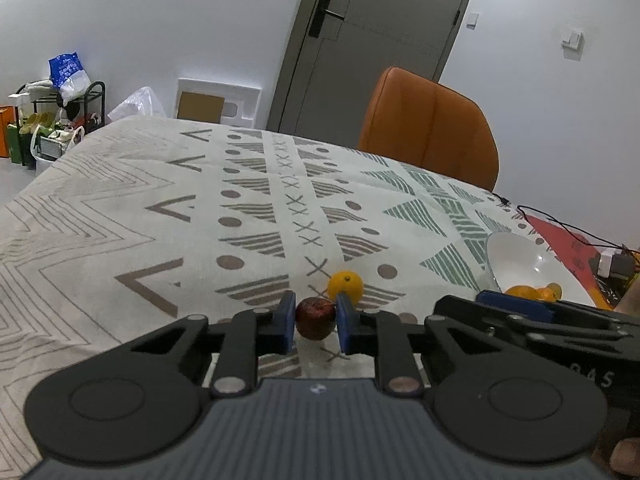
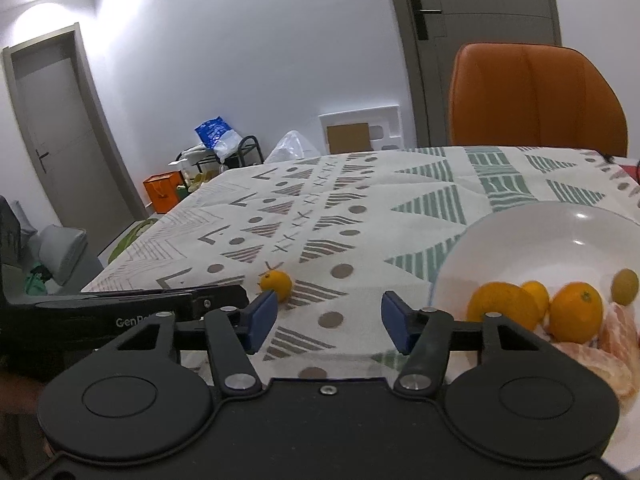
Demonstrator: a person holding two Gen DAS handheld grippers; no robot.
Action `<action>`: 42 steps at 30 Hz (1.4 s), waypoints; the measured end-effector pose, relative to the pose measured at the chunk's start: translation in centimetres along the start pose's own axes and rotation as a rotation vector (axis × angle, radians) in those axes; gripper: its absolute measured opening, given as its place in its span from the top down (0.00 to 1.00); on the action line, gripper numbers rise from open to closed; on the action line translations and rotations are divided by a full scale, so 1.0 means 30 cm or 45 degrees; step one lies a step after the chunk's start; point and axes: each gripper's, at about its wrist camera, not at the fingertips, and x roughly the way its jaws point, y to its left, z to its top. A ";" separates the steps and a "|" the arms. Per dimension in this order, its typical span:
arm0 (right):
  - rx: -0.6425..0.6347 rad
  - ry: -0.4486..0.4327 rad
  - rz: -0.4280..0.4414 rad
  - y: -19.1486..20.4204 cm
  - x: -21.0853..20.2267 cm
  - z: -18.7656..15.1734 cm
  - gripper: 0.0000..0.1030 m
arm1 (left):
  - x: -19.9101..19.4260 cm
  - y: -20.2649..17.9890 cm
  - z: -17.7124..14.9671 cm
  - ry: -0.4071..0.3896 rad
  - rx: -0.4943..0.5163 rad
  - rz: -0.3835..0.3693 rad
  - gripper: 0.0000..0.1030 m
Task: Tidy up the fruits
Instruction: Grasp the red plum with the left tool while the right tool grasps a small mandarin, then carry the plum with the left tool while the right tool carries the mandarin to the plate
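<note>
A small dark red apple [image 1: 315, 317] is squeezed between the two blue pads of the left tongs [image 1: 316, 322], so the left tongs are clamped on it. The apple is low, at or just over the patterned tablecloth [image 1: 160, 208] on the table. Just behind it a small orange [image 1: 346, 287] is seen, alone on the cloth. To the right a white bowl [image 1: 516, 258] is found, and more oranges [image 2: 576, 312] and some peeled orange pieces [image 2: 616, 344] are kept inside it. The right tongs [image 2: 328, 322] are spread apart with nothing between the pads; only bare cloth is seen in the gap, and the lone orange is near the left pad but is not touched. The step in hand is judged to be picking up the apple so it can be put with the other fruit. To do it well, the apple should be held at its widest part, because it is round and can slip out. It should be lifted straight up first, so the orange behind it is not bumped and rolled away. The squeeze should be kept soft enough that the apple is not bruised.
</note>
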 end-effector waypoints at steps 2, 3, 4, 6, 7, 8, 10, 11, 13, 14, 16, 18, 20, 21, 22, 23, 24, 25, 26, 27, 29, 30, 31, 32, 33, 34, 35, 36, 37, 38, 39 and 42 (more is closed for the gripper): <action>-0.012 0.000 0.012 0.012 0.011 0.005 0.46 | -0.009 0.011 0.005 -0.009 -0.004 0.007 0.81; -0.017 0.004 0.019 0.019 0.018 0.006 0.48 | -0.013 0.017 0.006 -0.013 -0.006 0.010 0.81; -0.021 0.008 0.026 0.024 0.023 0.009 0.49 | -0.016 0.024 0.008 -0.016 -0.009 0.013 0.81; -0.031 0.012 0.035 0.037 0.036 0.012 0.51 | -0.022 0.038 0.011 -0.020 -0.014 0.026 0.81; -0.034 0.012 0.035 0.043 0.043 0.014 0.52 | -0.024 0.044 0.012 -0.020 -0.018 0.031 0.81; -0.038 0.011 0.034 0.050 0.052 0.016 0.53 | -0.028 0.055 0.014 -0.020 -0.024 0.037 0.81; -0.050 0.011 0.033 0.064 0.067 0.020 0.55 | -0.035 0.069 0.016 -0.024 -0.029 0.045 0.81; -0.054 0.014 0.035 0.069 0.076 0.022 0.55 | -0.039 0.077 0.018 -0.027 -0.031 0.049 0.81; -0.066 0.021 0.041 0.081 0.093 0.026 0.56 | -0.048 0.090 0.020 -0.034 -0.036 0.057 0.81; -0.071 0.025 0.043 0.087 0.101 0.029 0.57 | -0.052 0.098 0.021 -0.037 -0.040 0.063 0.81; -0.081 0.031 0.048 0.099 0.118 0.031 0.57 | -0.059 0.111 0.023 -0.040 -0.046 0.073 0.81; -0.078 0.035 0.051 0.107 0.130 0.034 0.58 | -0.065 0.124 0.025 -0.043 -0.050 0.084 0.81; -0.079 0.040 0.055 0.114 0.143 0.035 0.58 | -0.071 0.137 0.027 -0.045 -0.055 0.093 0.81; -0.081 0.045 0.054 0.120 0.149 0.034 0.58 | -0.077 0.143 0.027 -0.048 -0.057 0.098 0.81; -0.082 0.049 0.054 0.123 0.155 0.033 0.58 | -0.081 0.148 0.029 -0.051 -0.058 0.102 0.81; -0.081 0.054 0.055 0.126 0.159 0.031 0.58 | -0.087 0.154 0.030 -0.057 -0.061 0.105 0.81; -0.081 0.059 0.057 0.130 0.165 0.030 0.58 | -0.093 0.160 0.031 -0.062 -0.065 0.108 0.81; -0.084 0.062 0.057 0.134 0.171 0.029 0.58 | -0.099 0.166 0.033 -0.068 -0.070 0.112 0.81; -0.089 0.067 0.054 0.139 0.178 0.028 0.58 | -0.106 0.173 0.033 -0.073 -0.077 0.115 0.81; -0.096 0.071 0.051 0.144 0.187 0.027 0.58 | -0.113 0.180 0.033 -0.078 -0.084 0.119 0.81; -0.123 0.084 0.045 0.149 0.210 0.027 0.63 | -0.127 0.193 0.032 -0.086 -0.101 0.129 0.81; -0.134 0.095 0.033 0.151 0.222 0.026 0.73 | -0.133 0.198 0.032 -0.088 -0.106 0.135 0.81; -0.138 0.108 0.021 0.153 0.230 0.024 0.78 | -0.138 0.201 0.032 -0.089 -0.106 0.141 0.81; -0.139 0.105 0.020 0.154 0.228 0.023 0.78 | -0.146 0.202 0.034 -0.093 -0.103 0.148 0.81; -0.140 0.103 0.032 0.157 0.221 0.024 0.78 | -0.151 0.201 0.036 -0.096 -0.098 0.152 0.81; -0.142 0.095 0.048 0.160 0.210 0.023 0.78 | -0.156 0.200 0.038 -0.100 -0.094 0.155 0.81; -0.148 0.085 0.057 0.165 0.195 0.021 0.78 | -0.159 0.197 0.040 -0.102 -0.093 0.157 0.81; -0.152 0.078 0.057 0.168 0.183 0.021 0.78 | -0.161 0.195 0.042 -0.103 -0.092 0.156 0.81; -0.154 0.072 0.055 0.170 0.172 0.021 0.78 | -0.163 0.188 0.043 -0.104 -0.091 0.152 0.81; -0.153 0.067 0.058 0.170 0.161 0.022 0.78 | -0.165 0.180 0.044 -0.104 -0.088 0.146 0.81; -0.147 0.062 0.059 0.168 0.150 0.023 0.78 | -0.166 0.171 0.044 -0.106 -0.082 0.140 0.81; -0.136 0.037 0.049 0.158 0.109 0.027 0.78 | -0.169 0.136 0.046 -0.112 -0.060 0.114 0.81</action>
